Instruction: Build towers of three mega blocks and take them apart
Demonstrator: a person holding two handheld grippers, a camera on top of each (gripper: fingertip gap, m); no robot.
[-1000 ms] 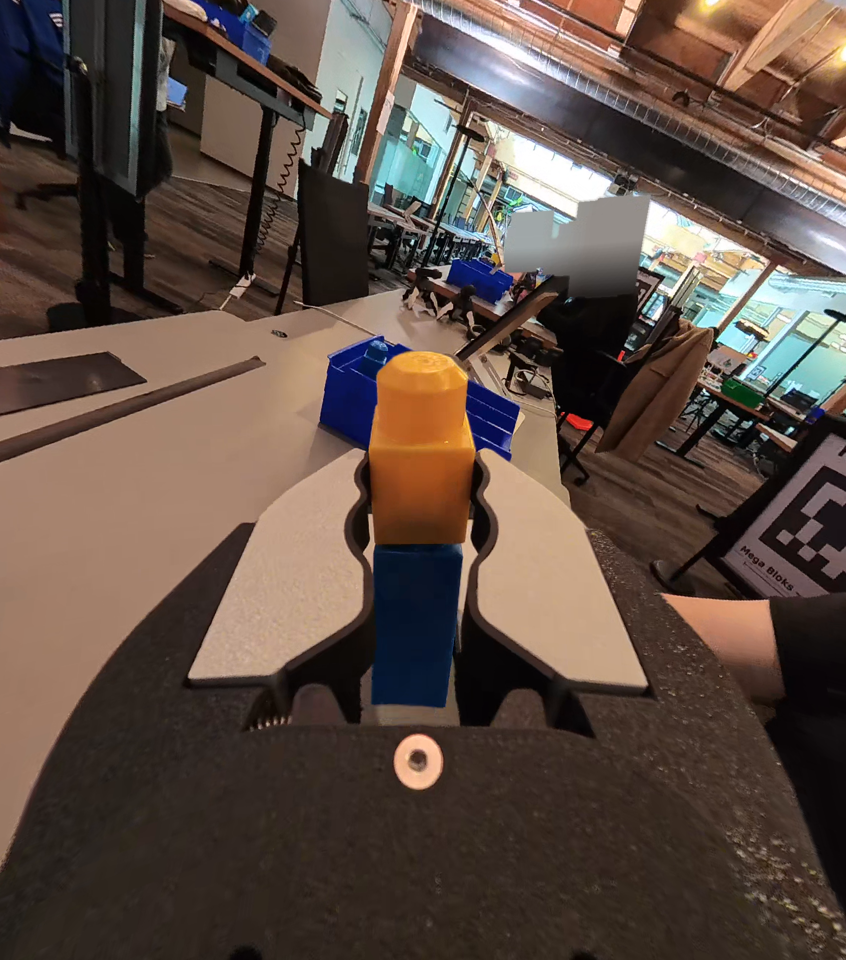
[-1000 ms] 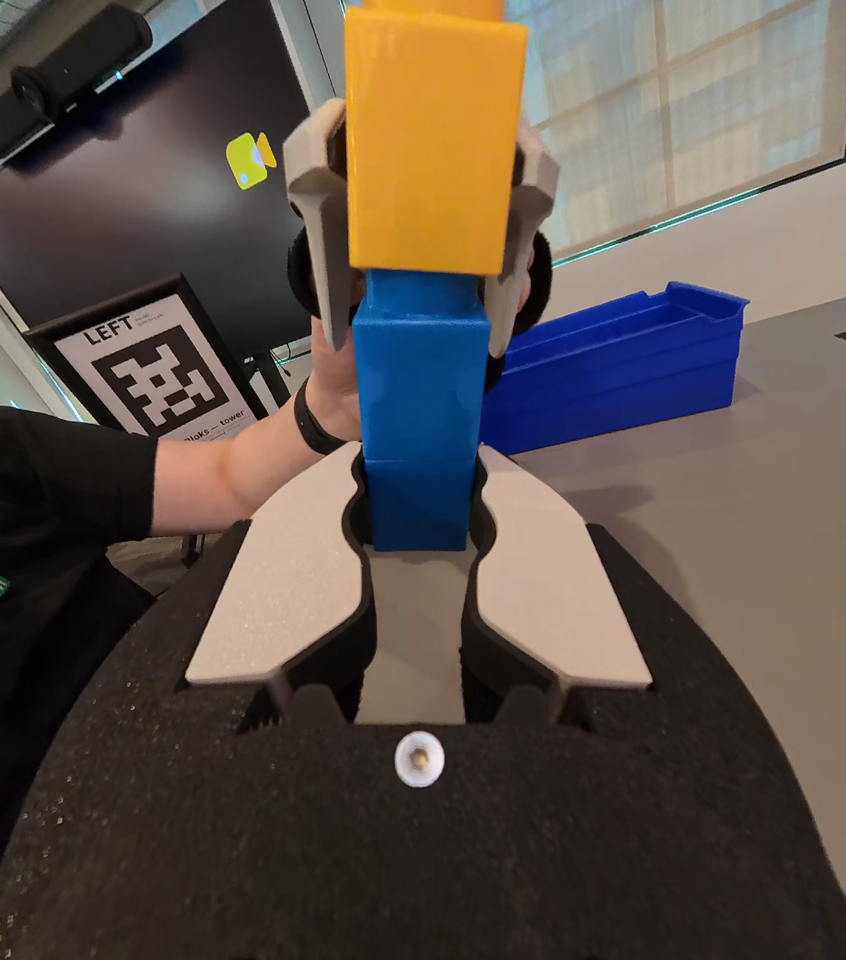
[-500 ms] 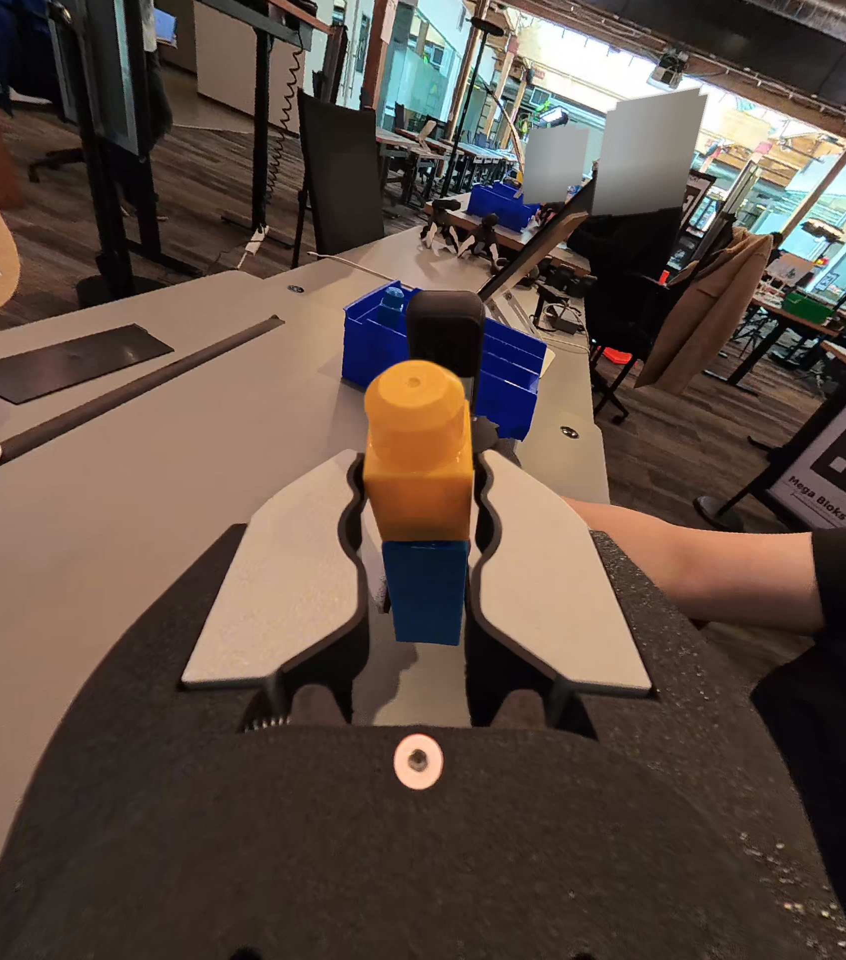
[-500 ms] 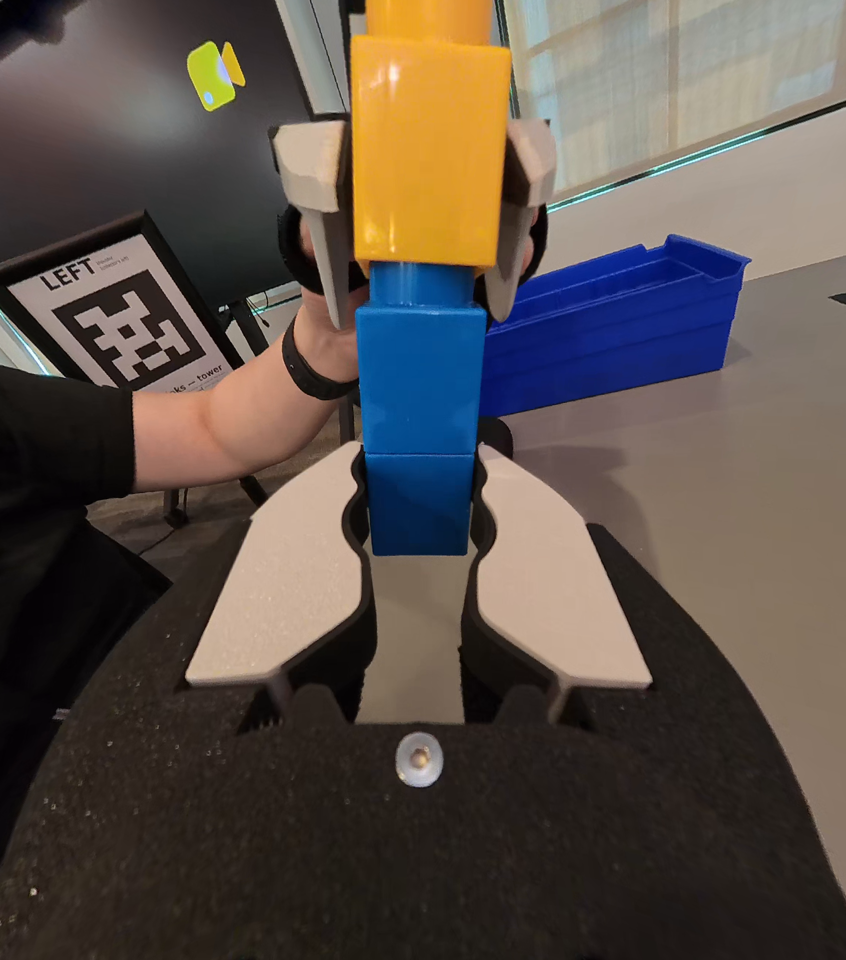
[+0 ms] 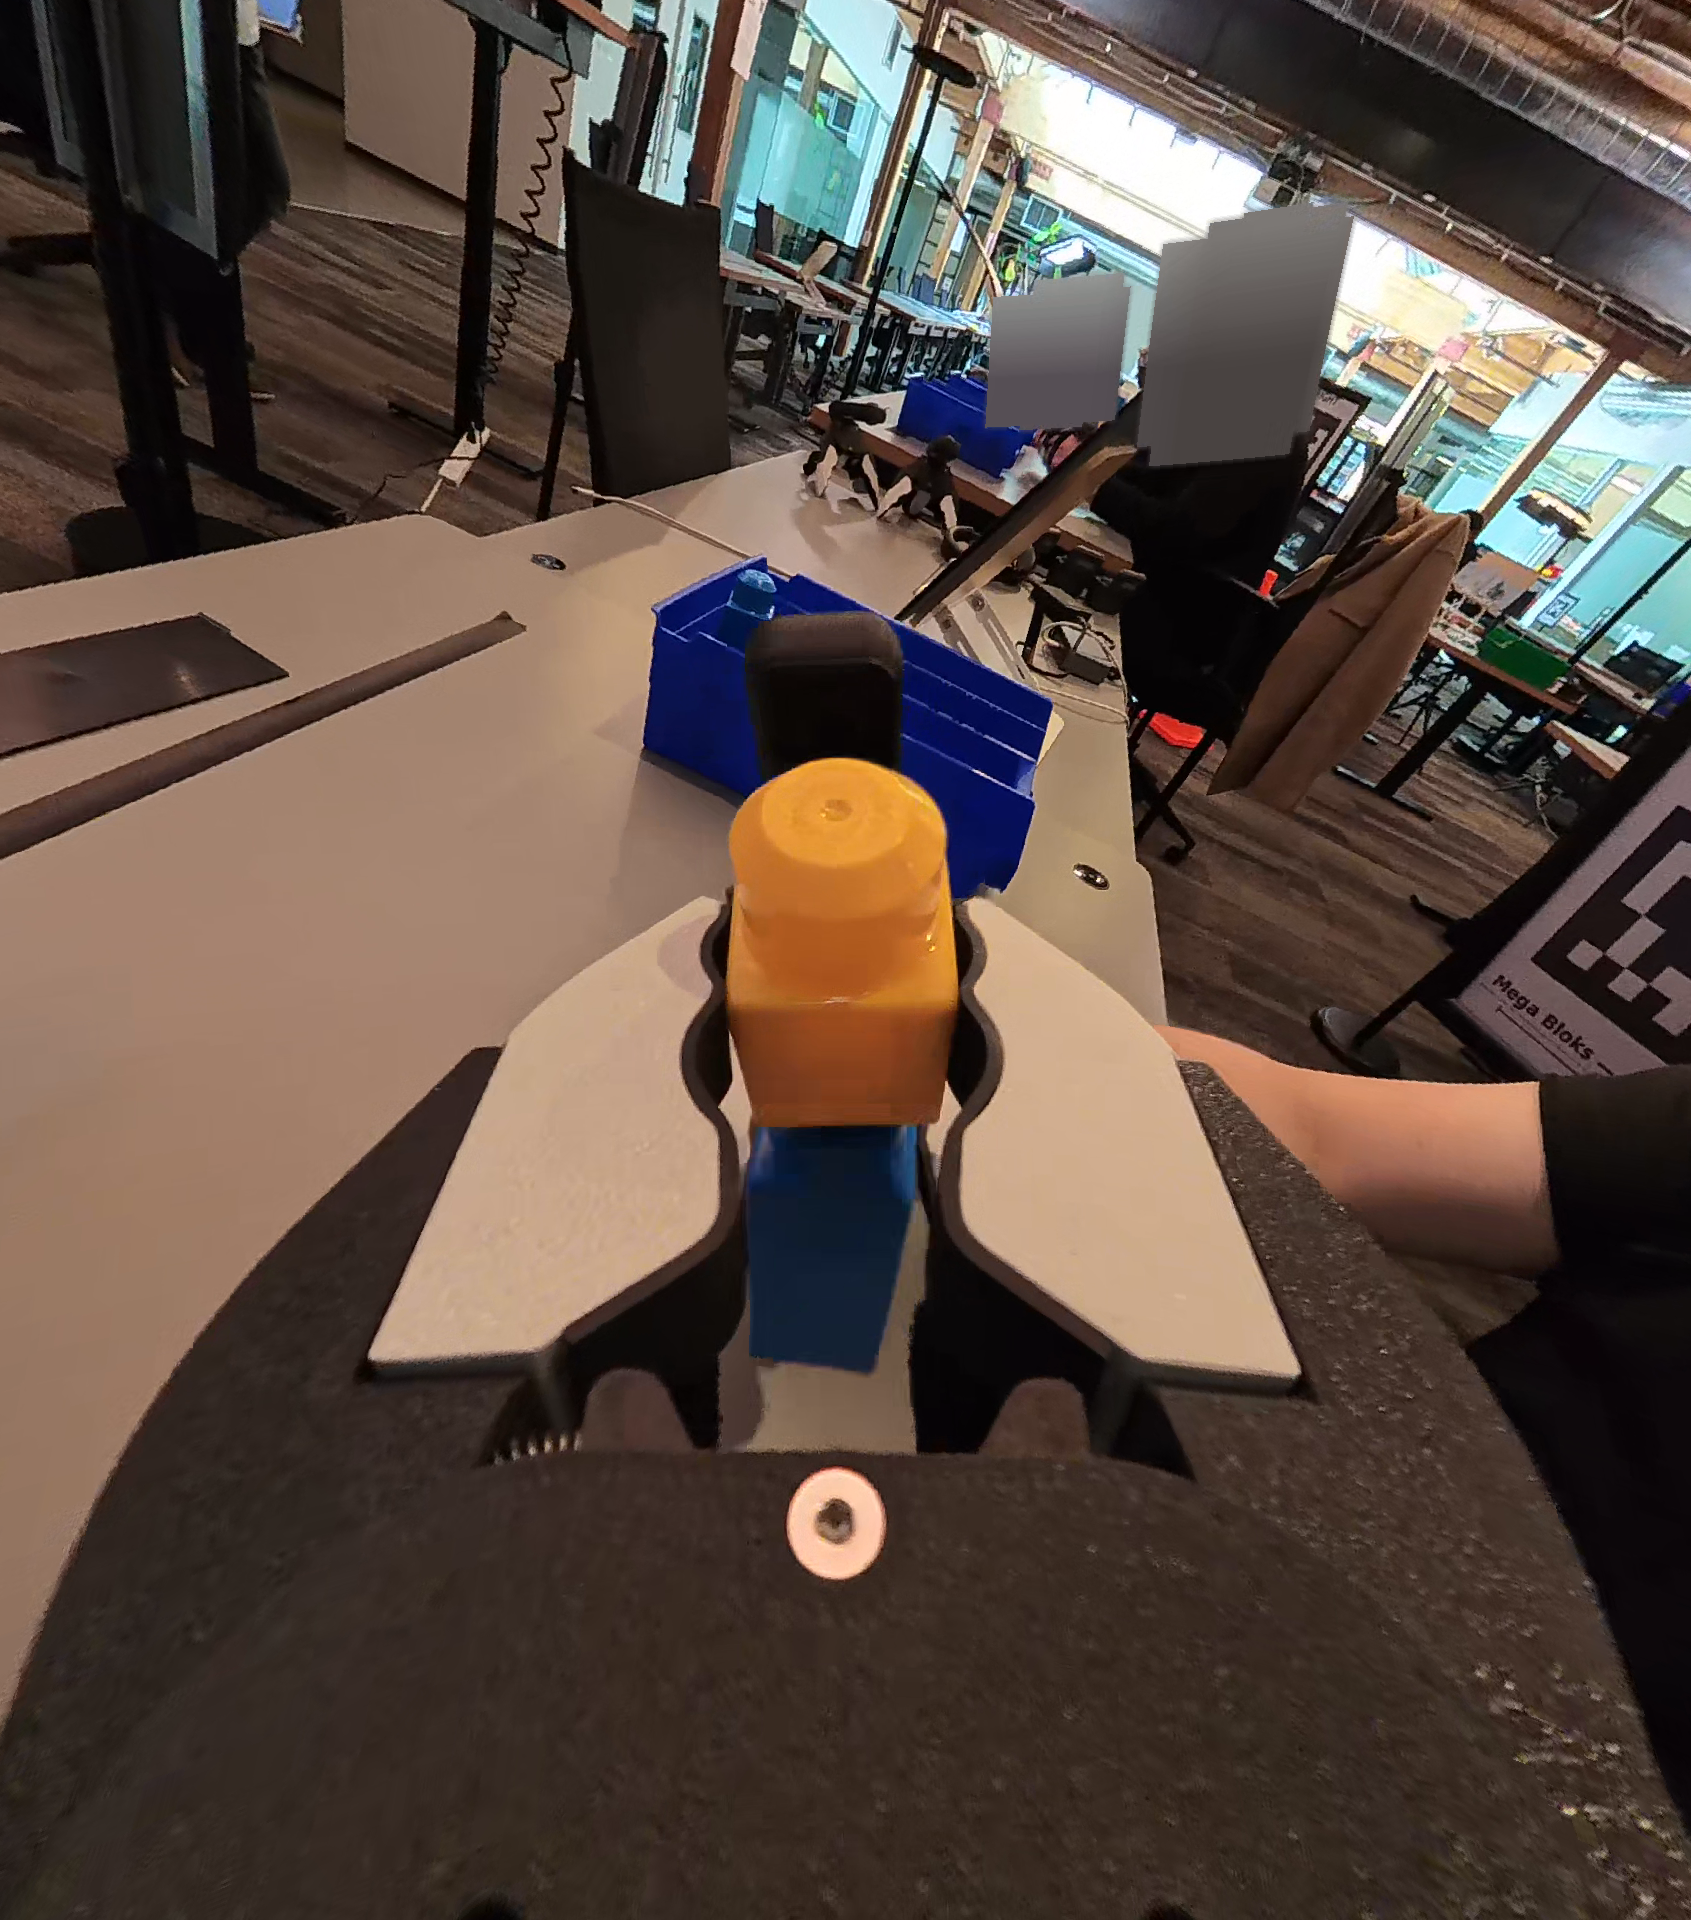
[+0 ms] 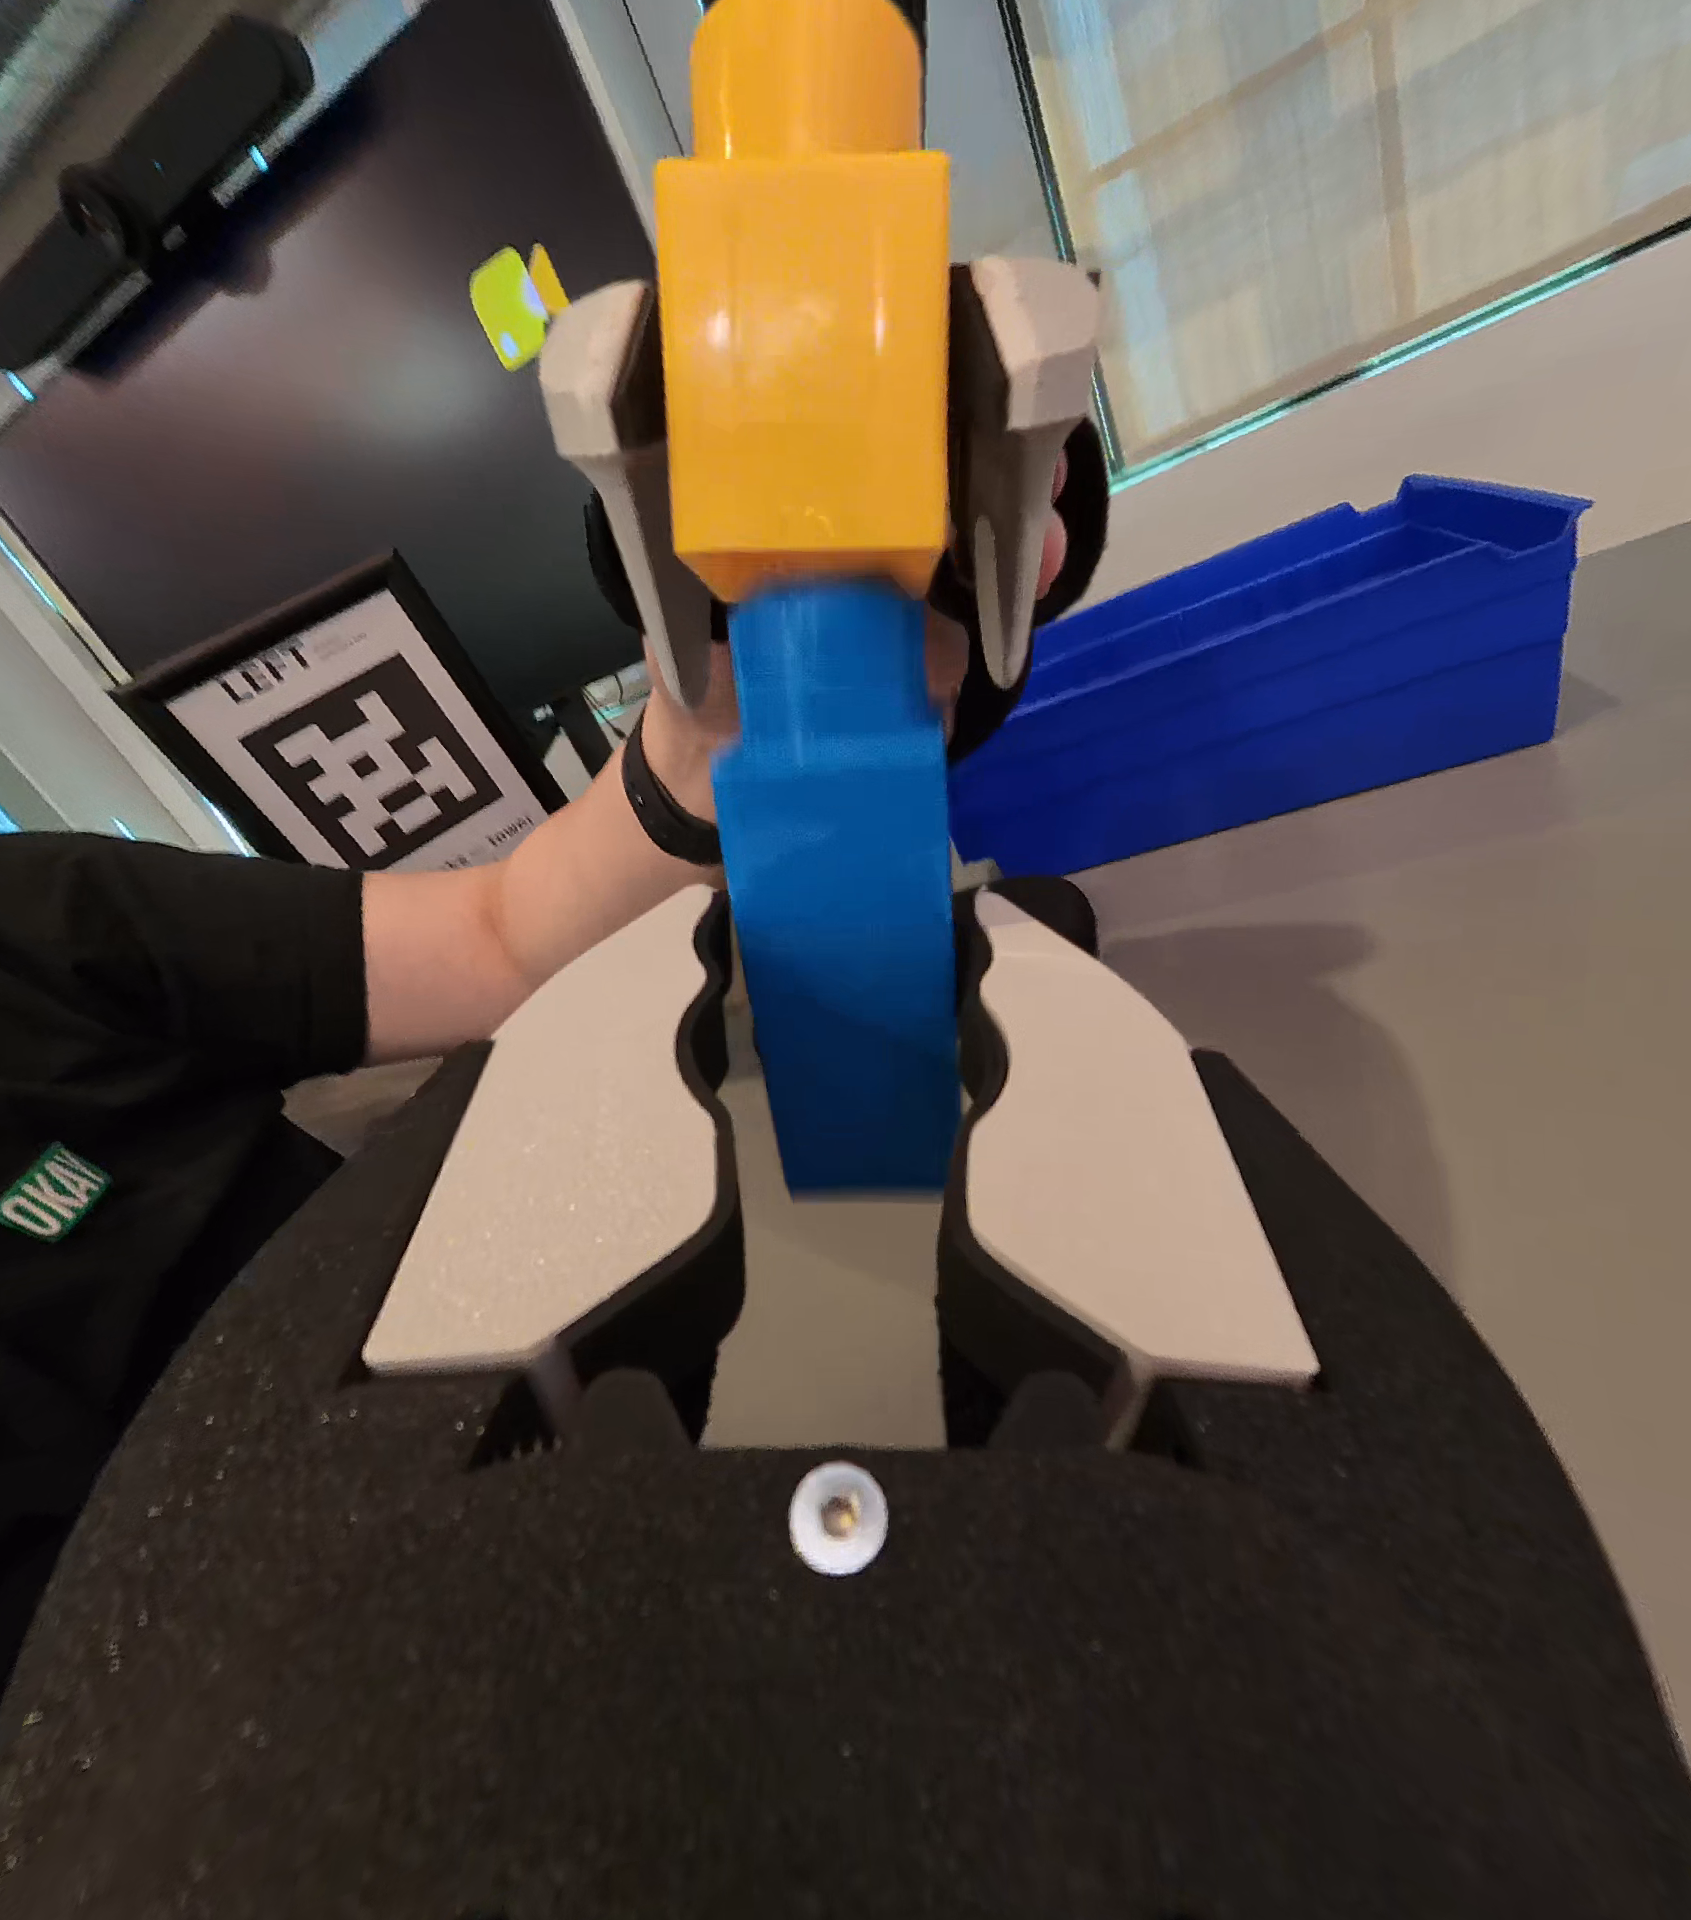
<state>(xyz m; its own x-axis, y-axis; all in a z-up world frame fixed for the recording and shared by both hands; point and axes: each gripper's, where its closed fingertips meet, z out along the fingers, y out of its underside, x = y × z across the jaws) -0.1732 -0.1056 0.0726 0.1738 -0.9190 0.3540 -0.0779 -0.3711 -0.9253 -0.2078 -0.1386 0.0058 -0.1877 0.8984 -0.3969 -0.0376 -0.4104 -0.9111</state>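
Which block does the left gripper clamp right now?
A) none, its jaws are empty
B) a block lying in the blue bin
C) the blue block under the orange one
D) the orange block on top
D: the left gripper is shut on the orange block, its fingers flanking it above the blue block.

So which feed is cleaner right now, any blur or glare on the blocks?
Left wrist view: orange block sharp, background windows blown out, wide-angle bending at the edges. Right wrist view: motion blur smears the blue block at its stud, soft highlights on the orange block's face, bright window behind; blue bin stays fairly crisp.
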